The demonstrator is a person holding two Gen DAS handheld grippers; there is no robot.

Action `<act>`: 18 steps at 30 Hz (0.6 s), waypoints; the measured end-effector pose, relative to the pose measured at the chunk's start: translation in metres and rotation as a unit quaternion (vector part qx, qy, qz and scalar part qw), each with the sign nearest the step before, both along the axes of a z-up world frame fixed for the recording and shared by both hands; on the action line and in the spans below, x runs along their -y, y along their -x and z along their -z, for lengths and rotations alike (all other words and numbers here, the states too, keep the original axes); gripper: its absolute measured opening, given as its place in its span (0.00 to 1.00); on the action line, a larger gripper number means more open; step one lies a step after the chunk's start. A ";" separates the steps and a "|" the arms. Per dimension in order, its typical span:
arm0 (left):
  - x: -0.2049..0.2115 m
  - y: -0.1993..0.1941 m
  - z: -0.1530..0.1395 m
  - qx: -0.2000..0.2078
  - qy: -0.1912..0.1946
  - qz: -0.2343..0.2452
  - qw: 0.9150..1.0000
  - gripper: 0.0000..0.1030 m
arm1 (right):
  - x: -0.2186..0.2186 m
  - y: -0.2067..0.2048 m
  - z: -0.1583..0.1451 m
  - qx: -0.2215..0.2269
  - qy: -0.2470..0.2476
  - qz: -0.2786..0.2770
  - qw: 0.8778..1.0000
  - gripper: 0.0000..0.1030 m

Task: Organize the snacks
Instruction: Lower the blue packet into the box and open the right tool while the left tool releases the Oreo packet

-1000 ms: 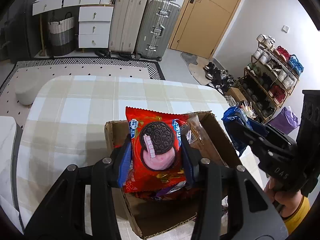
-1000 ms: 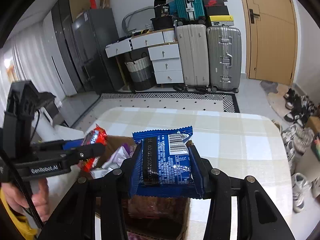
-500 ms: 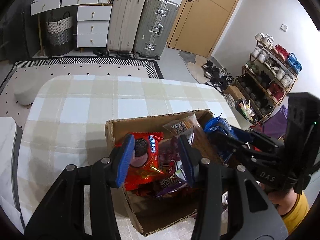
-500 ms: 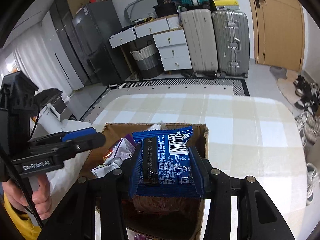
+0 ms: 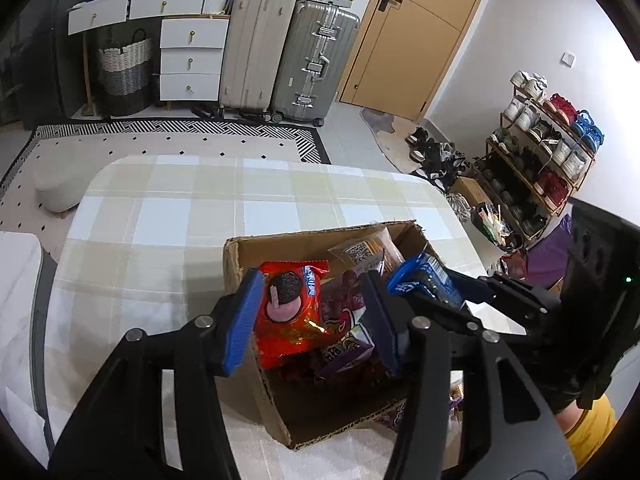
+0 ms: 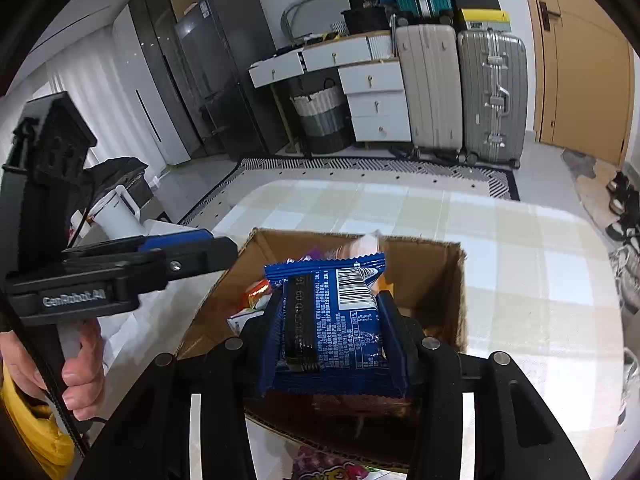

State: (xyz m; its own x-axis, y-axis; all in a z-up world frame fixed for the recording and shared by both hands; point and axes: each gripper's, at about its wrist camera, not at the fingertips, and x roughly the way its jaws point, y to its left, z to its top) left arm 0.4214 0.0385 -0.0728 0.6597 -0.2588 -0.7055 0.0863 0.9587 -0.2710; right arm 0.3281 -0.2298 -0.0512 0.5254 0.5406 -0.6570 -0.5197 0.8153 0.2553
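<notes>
Cardboard walls frame most of the left wrist view: the open cardboard box (image 5: 234, 258) sits on the checked desk (image 5: 160, 220), directly below and ahead of the left gripper (image 5: 310, 316). Its fingers have just been opening and now stand apart with nothing pressed between them; the red Oreo packet (image 5: 290, 312) lies loose in the box, just inside the left-hand finger, long axis running away from the fingers, on top of a purple packet (image 5: 344, 350). The right gripper (image 5: 424, 286) enters from the right of these fingers, carrying the blue cookie packet (image 5: 420, 280) over the box's right part. Open desk lies beyond the far wall and to the left.

From the right wrist, the right gripper's fingers (image 6: 390, 340) are closed on the blue cookie packet, which stands between them with its long axis pointing forward, barcode end farthest out. The box mouth is straight ahead and beneath, its far corner empty. To judge by this, the right hand is the nearer for the next drop, and lowering forward into that free corner should clear the walls. The left gripper (image 6: 188, 250) hangs off to the left of the fingers, over the box's near-left edge.
</notes>
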 end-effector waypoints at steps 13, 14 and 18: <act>-0.015 0.020 -0.011 0.002 0.002 -0.012 1.000 0.51 | -0.006 0.009 -0.007 0.034 0.007 0.000 0.999 0.49; -0.015 0.022 -0.013 0.002 0.001 -0.013 1.000 0.51 | -0.006 0.010 -0.009 0.038 0.006 0.000 0.999 0.49; -0.015 0.033 -0.020 0.006 0.000 -0.015 1.000 0.52 | 0.000 0.016 -0.020 0.049 -0.008 0.008 0.999 0.49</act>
